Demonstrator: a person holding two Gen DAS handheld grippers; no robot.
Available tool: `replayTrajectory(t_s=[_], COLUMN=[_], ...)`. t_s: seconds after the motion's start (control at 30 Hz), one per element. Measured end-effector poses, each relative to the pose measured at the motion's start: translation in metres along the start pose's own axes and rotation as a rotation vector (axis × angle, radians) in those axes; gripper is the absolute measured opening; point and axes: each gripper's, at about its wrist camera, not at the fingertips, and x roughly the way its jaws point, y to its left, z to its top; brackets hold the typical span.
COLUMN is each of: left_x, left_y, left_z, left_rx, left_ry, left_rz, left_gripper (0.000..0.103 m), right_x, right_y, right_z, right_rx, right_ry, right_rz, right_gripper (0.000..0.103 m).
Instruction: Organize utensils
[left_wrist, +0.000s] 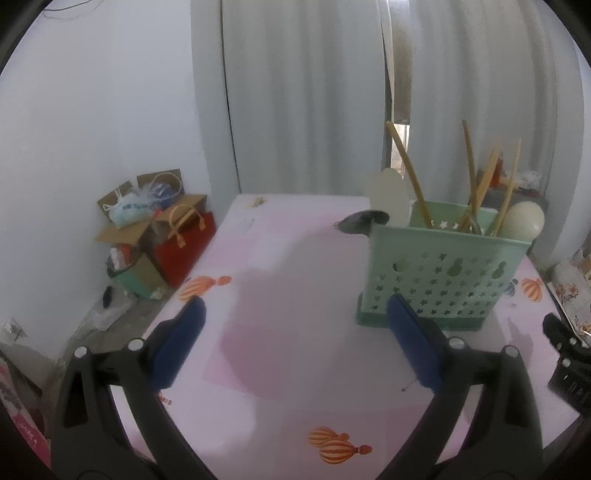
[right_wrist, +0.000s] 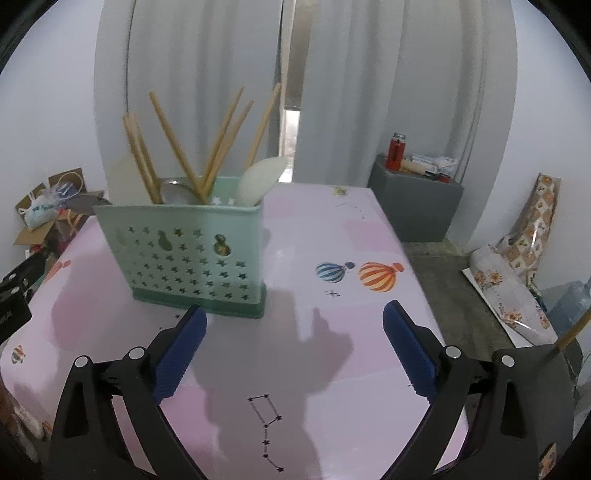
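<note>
Both grippers: I see jaws spread wide — nothing between them.
Holder (left_wrist: 439, 280): upright on table (left_wrist: 280, 295), chopsticks (left_wrist: 406, 166) inside.
Left gripper (left_wrist: 295, 314): holder just beyond its right finger.
Right gripper (right_wrist: 295, 317): holder ahead-left — apart.

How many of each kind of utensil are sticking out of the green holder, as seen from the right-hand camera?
Wooden chopsticks: 6, though the left pair blurs together
White plastic spoons: 2
Metal spoon: 1
Total: 9
</note>
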Motion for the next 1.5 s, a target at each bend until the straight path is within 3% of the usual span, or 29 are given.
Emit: replayTrajectory(t_s=[0.37,1.5], left_x=[0.007,0.017], left_y=[-0.004,-0.004], left_z=[-0.002,-0.007], left_rx=[0.016,0.013], left_ry=[0.045,0.108], left_rz=[-0.002,-0.013], left_gripper=[0.094,0.094], right_x=[0.002,0.002], right_y=[-0.007,-0.002], right_z=[0.003,0.000], right_rx=[-0.003,-0.018], right_ry=[-0.011,0.001], right_rz=[-0.057,-0.050], right_gripper=[0.095,0.095])
